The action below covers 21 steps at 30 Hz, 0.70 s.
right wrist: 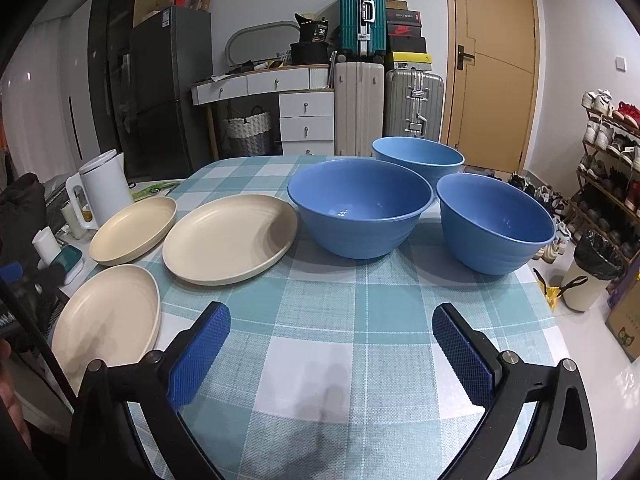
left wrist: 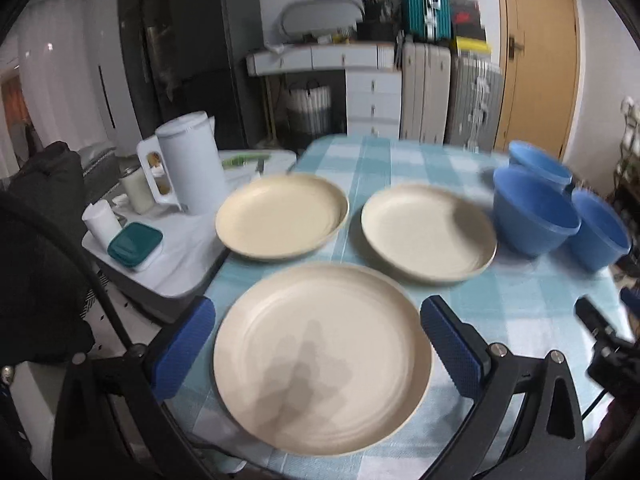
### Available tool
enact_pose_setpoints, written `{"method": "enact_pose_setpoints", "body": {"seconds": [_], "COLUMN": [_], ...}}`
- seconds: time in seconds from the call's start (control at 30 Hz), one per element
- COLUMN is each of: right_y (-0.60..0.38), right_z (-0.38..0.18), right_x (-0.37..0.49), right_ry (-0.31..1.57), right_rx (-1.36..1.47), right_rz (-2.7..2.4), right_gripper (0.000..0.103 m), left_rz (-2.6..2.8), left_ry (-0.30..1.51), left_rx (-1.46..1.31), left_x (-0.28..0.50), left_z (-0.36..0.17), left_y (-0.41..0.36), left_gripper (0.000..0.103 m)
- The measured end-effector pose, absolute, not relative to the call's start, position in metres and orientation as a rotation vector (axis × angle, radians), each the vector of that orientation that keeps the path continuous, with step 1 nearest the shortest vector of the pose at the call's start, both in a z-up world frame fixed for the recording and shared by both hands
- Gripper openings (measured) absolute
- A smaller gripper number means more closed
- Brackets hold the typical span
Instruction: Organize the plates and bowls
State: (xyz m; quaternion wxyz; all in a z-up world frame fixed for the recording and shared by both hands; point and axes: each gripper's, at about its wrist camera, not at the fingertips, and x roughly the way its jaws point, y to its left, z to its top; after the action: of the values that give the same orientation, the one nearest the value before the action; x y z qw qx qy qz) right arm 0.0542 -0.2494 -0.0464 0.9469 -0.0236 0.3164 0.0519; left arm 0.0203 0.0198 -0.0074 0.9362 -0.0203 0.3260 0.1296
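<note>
Table (right wrist: 320,320) covered in a teal-and-white checked cloth. Three cream plates on the left half, three blue bowls on the right half, all upright and empty.

Left tool (left wrist: 318,344): spread wide, gripping nothing, blue pads either side of the near plate (left wrist: 322,358) and above it; contact with the rim cannot be told. Left wrist view is blurred.

Right tool (right wrist: 330,344): spread wide, gripping nothing, over bare cloth at the near edge of the table, well short of the bowls.

Plates: near plate at the front left corner; far left plate (right wrist: 134,229) behind it, near the table's left edge; middle plate (right wrist: 230,238) just beside the front bowl (right wrist: 360,216), apart from the other two plates.

Bowls: front bowl in the centre; right bowl (right wrist: 496,226) close beside it; back bowl (right wrist: 418,160) behind and between them. Whether the bowls touch cannot be told.

Off the table's left edge, a lower surface carries a white kettle (right wrist: 105,188) and a teal-lidded box (left wrist: 135,245).
</note>
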Motion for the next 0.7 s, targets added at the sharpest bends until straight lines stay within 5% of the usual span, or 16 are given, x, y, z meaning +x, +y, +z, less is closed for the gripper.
{"method": "enact_pose_setpoints", "body": {"seconds": [0.47,0.7], "right_y": [-0.25,-0.257], "right_z": [-0.043,-0.044], "right_x": [0.05,0.048], "right_ry": [0.602,0.558], "right_rx": [0.017,0.092], "right_rz": [0.142,0.209], "right_gripper": [0.103,0.103], "left_rz": [0.079,0.032], "left_ry": [0.388,0.435], "left_rx": [0.111,-0.017], "left_x": [-0.008,-0.004], "left_z": [0.009,0.016], "left_y": [-0.007,0.015], "left_gripper": [0.103,0.103]}}
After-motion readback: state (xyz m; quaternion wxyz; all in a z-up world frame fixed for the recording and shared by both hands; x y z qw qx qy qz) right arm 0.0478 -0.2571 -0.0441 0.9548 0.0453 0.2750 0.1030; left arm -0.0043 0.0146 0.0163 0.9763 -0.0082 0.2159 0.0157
